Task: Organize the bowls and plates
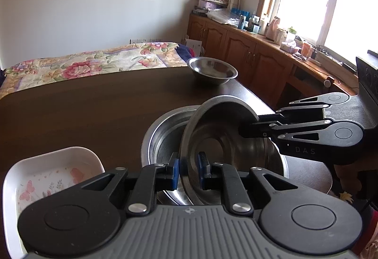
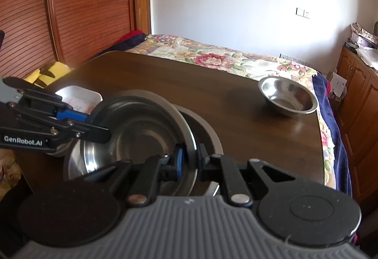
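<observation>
A steel bowl is held tilted on edge over a larger steel bowl that rests on the dark wooden table. My left gripper is shut on the tilted bowl's near rim, one blue pad on each side. My right gripper is shut on the opposite rim. Another steel bowl stands alone at the table's far right corner. A white rectangular dish with a butterfly print sits left of the stacked bowls.
A bed with a floral cover runs behind the table. Wooden cabinets with a cluttered top stand under the window at the right. A slatted wooden door and a yellow item lie beyond the table's left edge.
</observation>
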Tool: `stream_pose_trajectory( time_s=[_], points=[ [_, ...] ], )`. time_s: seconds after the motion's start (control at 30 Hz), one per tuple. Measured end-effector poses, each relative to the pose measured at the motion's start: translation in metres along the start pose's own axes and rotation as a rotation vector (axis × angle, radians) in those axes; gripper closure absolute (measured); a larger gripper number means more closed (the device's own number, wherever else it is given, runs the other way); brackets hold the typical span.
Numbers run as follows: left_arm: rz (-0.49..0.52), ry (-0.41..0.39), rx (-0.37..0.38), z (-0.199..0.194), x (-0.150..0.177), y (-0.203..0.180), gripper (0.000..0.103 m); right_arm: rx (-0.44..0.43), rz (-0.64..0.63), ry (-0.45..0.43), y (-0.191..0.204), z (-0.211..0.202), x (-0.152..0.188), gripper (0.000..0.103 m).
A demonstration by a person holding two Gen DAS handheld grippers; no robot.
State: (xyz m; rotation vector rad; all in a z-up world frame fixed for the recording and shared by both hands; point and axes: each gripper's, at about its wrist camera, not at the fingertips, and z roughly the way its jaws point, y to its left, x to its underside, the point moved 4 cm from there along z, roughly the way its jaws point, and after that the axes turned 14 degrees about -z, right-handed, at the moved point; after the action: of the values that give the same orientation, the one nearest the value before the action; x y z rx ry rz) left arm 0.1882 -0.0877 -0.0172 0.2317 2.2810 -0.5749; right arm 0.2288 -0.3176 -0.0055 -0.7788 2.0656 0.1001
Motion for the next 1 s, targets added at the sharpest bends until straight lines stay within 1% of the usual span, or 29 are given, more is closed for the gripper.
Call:
stream_pose_trajectory(
  time_s=[0.27,0.33,0.4,0.7,1.0],
  points=[
    [0.007,0.001,-0.011,0.007,0.0,-0.001,0.087,0.002,0.005,-0.004,-0.001,0.006,0.004,0.089],
    [0.009,-0.005,-0.013,0.007,-0.002,-0.001,0.079,0.008,0.01,-0.012,-0.003,0.006,0.003,0.089],
    [0.008,-0.012,-0.018,0.006,-0.002,0.0,0.076,0.021,0.008,-0.019,-0.005,0.006,0.002,0.089],
    [0.007,-0.044,-0.027,0.001,-0.012,0.005,0.073,0.036,0.041,-0.068,-0.02,-0.001,-0.006,0.087],
    [0.035,-0.078,-0.029,0.002,-0.024,-0.003,0.064,0.073,0.07,-0.102,-0.037,-0.001,-0.007,0.087]
  ],
)
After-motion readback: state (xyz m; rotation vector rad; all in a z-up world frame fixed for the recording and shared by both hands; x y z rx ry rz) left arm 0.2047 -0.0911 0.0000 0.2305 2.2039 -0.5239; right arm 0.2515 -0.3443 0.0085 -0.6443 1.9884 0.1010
